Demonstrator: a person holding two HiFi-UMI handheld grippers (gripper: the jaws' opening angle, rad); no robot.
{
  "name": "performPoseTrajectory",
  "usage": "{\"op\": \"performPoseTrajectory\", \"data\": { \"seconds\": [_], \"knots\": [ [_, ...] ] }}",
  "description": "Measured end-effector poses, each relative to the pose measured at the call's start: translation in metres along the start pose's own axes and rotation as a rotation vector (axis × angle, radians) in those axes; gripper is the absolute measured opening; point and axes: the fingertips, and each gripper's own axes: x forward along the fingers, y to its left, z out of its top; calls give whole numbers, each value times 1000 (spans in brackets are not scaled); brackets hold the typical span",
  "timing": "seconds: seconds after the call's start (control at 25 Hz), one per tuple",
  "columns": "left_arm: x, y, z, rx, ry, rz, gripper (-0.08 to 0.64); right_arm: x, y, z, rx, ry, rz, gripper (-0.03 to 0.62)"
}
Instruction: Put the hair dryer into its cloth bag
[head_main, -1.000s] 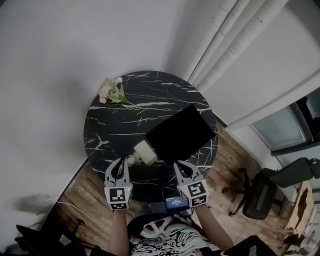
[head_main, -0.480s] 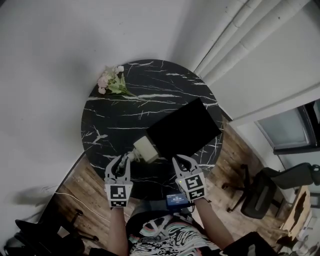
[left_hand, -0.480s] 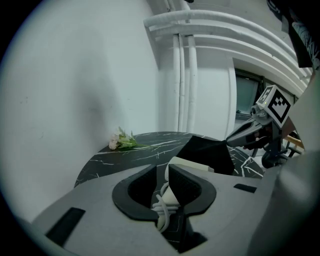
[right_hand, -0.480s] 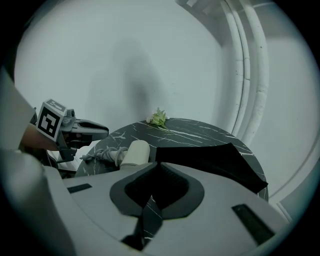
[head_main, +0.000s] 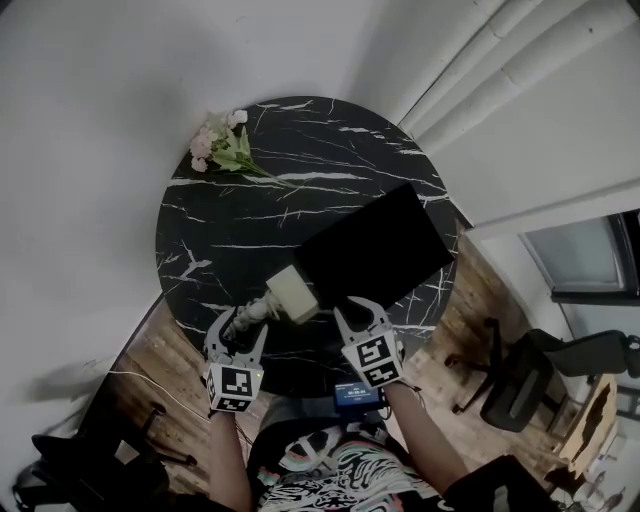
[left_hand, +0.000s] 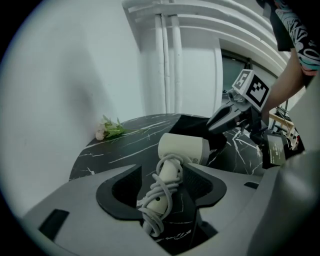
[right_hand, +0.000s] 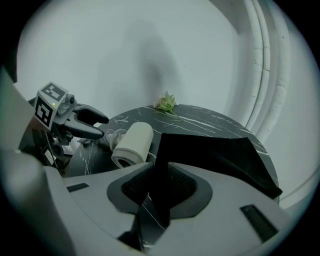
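L claw is lower and closer to the bench than 1 s ago. Its tips are now over the bench's near edge at the dryer, where before they hung just short of it. Its jaws have just been opening and stand wide apart. The dryer's handle, wrapped in its cord, lies between them w/ a clear gap on one side, so nothing is gripped. R claw has also dropped and moved fwd, and its tips are now at the near edge of the bag. Its jaws have just been opening too, but only a little. The gap is narrow and the bag's near corner shows in it, w/ no sign of the pads clamping the cloth. The dryer lies on the near part of the bench, outside the bag. Its barrel is just beside the bag's near-left corner and its handle points back toward the L claw. The bag lies flat on the bench's right-centre, mouth not visible. Dryer, bag and the flowers at the far-left rim keep the same spots on the bench as before. The whole bench sits a bit higher in the head view. Both claws are near each other, w/ the dryer between them.
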Motion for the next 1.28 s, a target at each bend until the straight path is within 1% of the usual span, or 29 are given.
{"op": "performPoseTrajectory", "data": {
  "seconds": [0.08,0.16,0.24,0.28,0.32,0.4,0.6,0.68,0.76,0.8,0.92,1.08,1.16,1.2,1.28],
  "knots": [
    [5,-4,-6,28,28,-32,265,8,0,-3,-20,24,14,74],
    [12,-10,-14,76,66,-58,286,16,1,-7,-48,52,23,100],
    [17,-13,-21,136,105,-64,327,24,0,-11,-84,83,24,121],
    [19,-13,-23,157,119,-62,333,27,0,-12,-100,97,24,131],
    [21,-13,-25,165,130,-61,336,31,0,-14,-112,109,26,141],
    [25,-13,-31,157,150,-65,336,36,0,-18,-131,135,24,150],
    [32,-12,-38,167,181,-68,337,41,-8,-26,-159,190,-16,150],
    [35,-11,-39,176,191,-72,337,42,-8,-27,-170,197,-9,138],
    [38,-9,-42,197,207,-71,337,41,-8,-25,-173,192,-7,49],
    [39,-8,-43,207,215,-69,337,40,-9,-23,-168,184,-11,37],
    [42,-6,-45,204,218,-78,336,36,-15,-16,-135,155,-29,29],
    [44,-7,-46,186,209,-120,334,29,-21,-8,-112,131,-46,28],
    [45,-10,-47,192,209,-162,302,26,-22,-5,-102,122,-53,28],
    [45,-12,-47,196,209,-182,250,23,-22,-3,-93,117,-55,28],
    [47,-15,-45,202,192,-205,236,18,-24,1,-72,101,-62,28]
  ]
}}
